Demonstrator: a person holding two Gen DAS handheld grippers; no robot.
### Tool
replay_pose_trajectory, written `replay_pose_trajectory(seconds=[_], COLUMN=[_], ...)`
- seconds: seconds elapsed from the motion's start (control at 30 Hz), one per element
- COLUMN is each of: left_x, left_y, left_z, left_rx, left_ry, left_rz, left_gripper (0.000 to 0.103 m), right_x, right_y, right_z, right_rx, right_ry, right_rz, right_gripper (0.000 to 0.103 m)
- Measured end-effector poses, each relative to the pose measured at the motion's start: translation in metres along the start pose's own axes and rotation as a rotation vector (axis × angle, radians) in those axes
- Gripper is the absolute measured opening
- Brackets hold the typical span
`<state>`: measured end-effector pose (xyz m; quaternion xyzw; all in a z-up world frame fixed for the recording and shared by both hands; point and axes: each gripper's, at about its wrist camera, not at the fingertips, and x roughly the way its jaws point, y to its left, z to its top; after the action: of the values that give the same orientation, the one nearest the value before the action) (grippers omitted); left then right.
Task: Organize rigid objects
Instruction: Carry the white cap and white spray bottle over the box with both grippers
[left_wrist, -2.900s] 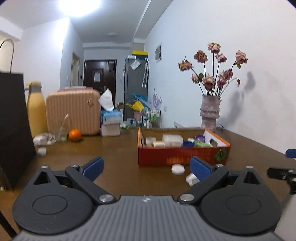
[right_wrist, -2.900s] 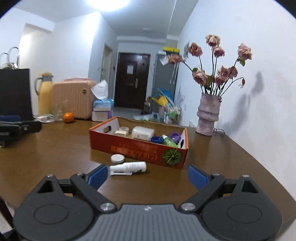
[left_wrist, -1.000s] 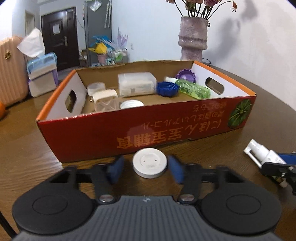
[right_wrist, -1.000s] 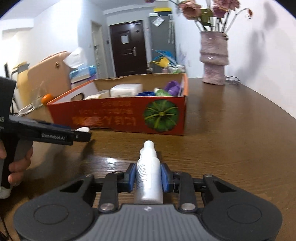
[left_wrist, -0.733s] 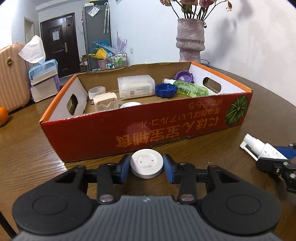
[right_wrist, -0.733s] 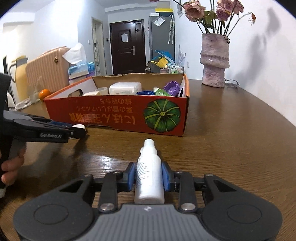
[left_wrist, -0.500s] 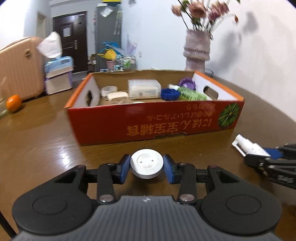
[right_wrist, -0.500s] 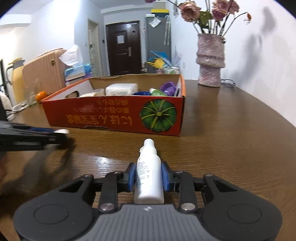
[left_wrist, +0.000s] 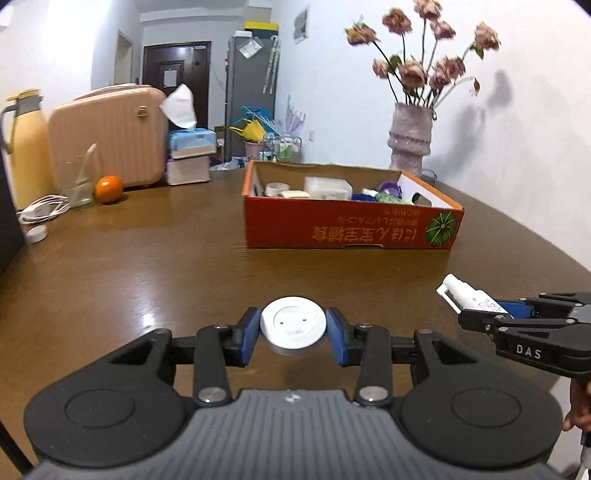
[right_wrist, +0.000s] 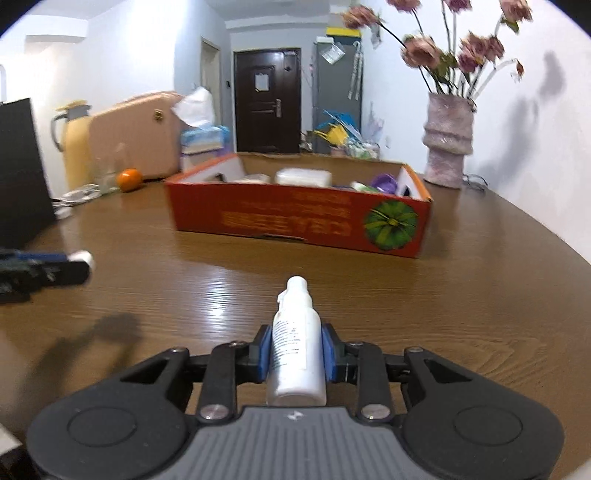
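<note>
**Both grippers loaded above the desk, box ahead**

The brown wooden desk carries everything. Toward its far edge stands the red cardboard box, open-topped, with a green pumpkin print at its right front corner; inside it lie a clear plastic case, a purple cap and other small items too small to tell. Beyond the box, near the far right edge, stands a pink vase of dried roses. Along the far left edge sit a pink suitcase, a yellow thermos and an orange.

The left gripper is clamped on a white round lid, held flat above the near edge. The right gripper grips a white spray bottle by its body, nozzle pointing toward the box, above the near right part of the desk. The 2 grippers are well apart.
</note>
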<state>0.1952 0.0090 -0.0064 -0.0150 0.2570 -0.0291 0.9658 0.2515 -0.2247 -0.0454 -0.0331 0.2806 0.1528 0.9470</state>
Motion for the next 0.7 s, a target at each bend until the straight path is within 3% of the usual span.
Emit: replay_pose_trajectory(seconds=[0.33, 0.7], left_x=[-0.069, -0.1], left_y=[0.013, -0.017], left_z=[-0.011, -0.005], left_rx=[-0.048, 0.035], left_ry=[-0.116, -0.206], left_rz=[0.031, -0.026], left_gripper=[0.04, 0.04], right_x=[-0.078, -0.128], right_y=[0.053, 0.049], right_z=[0.009, 0.005], right_rx=[-0.138, -0.135], right_ry=[-0.123, -0.196], right_rz=[0.038, -0.001], right_gripper=[0.027, 0.027])
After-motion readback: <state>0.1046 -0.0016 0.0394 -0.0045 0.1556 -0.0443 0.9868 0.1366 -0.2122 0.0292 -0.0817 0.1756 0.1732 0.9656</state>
